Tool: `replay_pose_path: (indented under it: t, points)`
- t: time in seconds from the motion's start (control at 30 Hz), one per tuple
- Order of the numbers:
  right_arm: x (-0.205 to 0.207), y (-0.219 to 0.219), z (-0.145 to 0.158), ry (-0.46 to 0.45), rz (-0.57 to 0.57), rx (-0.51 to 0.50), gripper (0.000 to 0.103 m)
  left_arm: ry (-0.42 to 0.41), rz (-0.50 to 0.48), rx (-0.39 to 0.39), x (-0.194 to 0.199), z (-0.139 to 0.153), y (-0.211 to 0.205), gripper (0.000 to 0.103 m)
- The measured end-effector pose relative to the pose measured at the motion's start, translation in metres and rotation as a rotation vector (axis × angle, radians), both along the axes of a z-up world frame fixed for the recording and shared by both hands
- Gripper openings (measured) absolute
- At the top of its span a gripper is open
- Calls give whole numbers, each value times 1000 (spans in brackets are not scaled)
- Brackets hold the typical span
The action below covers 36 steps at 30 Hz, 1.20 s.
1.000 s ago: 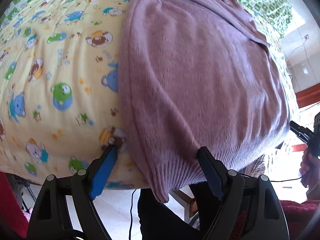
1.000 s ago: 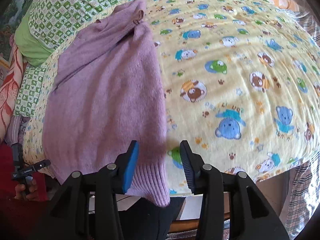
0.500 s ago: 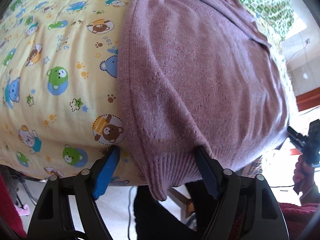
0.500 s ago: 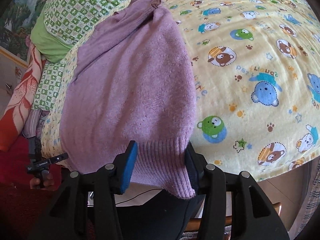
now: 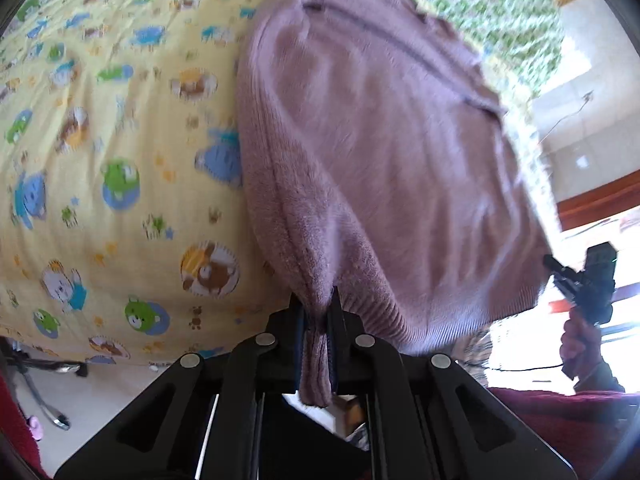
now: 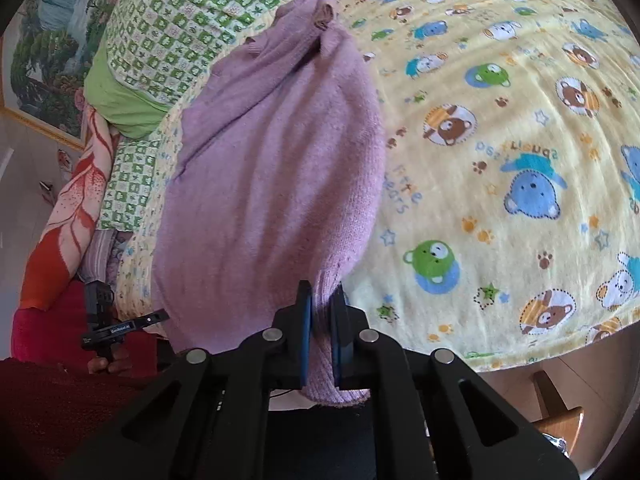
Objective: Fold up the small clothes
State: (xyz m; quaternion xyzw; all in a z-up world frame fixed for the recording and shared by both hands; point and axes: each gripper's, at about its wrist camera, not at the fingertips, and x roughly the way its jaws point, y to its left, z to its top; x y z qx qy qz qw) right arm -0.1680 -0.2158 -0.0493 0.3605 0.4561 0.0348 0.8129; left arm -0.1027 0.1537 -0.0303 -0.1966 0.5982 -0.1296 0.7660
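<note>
A purple knitted sweater (image 5: 380, 140) lies lengthwise on a yellow bear-print blanket (image 5: 120, 160), with its ribbed hem hanging over the near edge of the bed. My left gripper (image 5: 316, 300) is shut on the hem's left corner, and the cloth is bunched and lifted between the pads. In the right wrist view the same sweater (image 6: 272, 168) runs up towards the pillow. My right gripper (image 6: 322, 292) is closing its jaws on the hem's right corner. The ribbed cloth sits pinched between its blue pads.
The yellow blanket (image 6: 500, 140) spreads wide to the sweater's right. A green checked pillow (image 6: 168, 40) lies at the far end, with a red-orange cover (image 6: 72, 200) beside it. A hand with a black device (image 5: 588, 284) shows at the sweater's far corner. A wooden chair (image 6: 560, 412) stands below the bed's edge.
Both grippers stood open astride the hem and have now shut on it. The left one has risen a little, pulling its corner up into a ridge.
</note>
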Motion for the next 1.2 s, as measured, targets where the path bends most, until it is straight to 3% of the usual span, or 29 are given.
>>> replay_pose_path:
  t: [0.27,0.43,0.6,0.9,1.2]
  points:
    - [16,-9,56,-194,-33,87,9,-155,57,-87,37,66,30,7]
    - [43,-23,80,-286,-70,110,9,-245,97,-112,85,96,34,7]
    - [85,-51,92,-358,-163,131,9,-324,135,-83,149,115,32,7]
    - [193,-79,95,-344,-199,51,9,-330,193,-29,266,108,22,6]
    - [283,-107,79,-293,-207,37,9,-288,272,-19,343,79,30,6]
